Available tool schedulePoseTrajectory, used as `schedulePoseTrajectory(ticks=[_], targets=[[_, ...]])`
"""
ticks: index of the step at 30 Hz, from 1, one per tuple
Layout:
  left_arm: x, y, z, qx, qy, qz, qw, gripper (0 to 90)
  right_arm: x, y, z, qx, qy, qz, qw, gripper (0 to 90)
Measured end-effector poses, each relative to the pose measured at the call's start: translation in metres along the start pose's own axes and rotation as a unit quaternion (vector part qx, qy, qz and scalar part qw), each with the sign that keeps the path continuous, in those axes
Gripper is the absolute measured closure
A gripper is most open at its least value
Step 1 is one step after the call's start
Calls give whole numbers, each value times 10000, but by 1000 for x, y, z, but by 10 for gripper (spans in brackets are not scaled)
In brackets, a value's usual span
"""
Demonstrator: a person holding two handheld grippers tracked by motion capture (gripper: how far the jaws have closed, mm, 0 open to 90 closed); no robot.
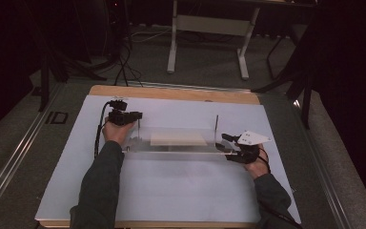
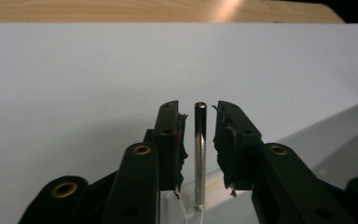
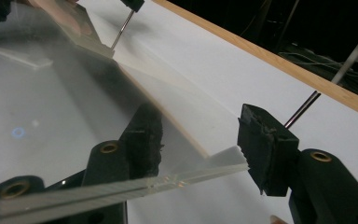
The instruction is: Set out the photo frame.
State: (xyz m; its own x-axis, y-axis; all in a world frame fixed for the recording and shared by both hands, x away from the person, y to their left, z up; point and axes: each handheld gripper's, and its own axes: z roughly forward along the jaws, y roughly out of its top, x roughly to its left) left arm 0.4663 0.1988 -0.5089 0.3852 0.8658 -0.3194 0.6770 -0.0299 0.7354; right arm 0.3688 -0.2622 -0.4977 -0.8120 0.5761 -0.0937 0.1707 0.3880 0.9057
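On the table (image 1: 171,191), covered by a white sheet (image 1: 181,186), lies a clear plastic plate (image 1: 171,143) with a pale slab (image 1: 178,138) on it and a thin metal rod (image 2: 199,154) upright at each end. At its left end, the left hand-held gripper (image 2: 199,140) is released, jaws flanking the rod without touching. At its right end, the right hand-held gripper (image 3: 198,140) gapes around the plate's edge.

Clear plate (image 1: 176,151), white sheet (image 1: 171,191), black tools.
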Motion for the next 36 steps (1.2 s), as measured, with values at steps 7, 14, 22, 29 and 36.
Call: schedulePoseTrajectory(ticks=[7,14,22,29,36], targets=[[-6,-5,-15,-139,21,386,9992,671,0,2,0,9,-52,7,10000,480],[-13,-13,-34,-429,-199,564,9973,646,0,4,0,-26,-112,54,9999,482],[-16,-25,-56,-465,-304,960,9938,633,-1,8,0,-92,-156,134,9997,482],[-16,-34,-73,-643,-329,1074,9916,630,-2,10,1,-110,-197,179,9996,483],[-10,-48,-88,-740,-369,1074,9908,627,-4,13,1,-128,-224,217,9994,483]])
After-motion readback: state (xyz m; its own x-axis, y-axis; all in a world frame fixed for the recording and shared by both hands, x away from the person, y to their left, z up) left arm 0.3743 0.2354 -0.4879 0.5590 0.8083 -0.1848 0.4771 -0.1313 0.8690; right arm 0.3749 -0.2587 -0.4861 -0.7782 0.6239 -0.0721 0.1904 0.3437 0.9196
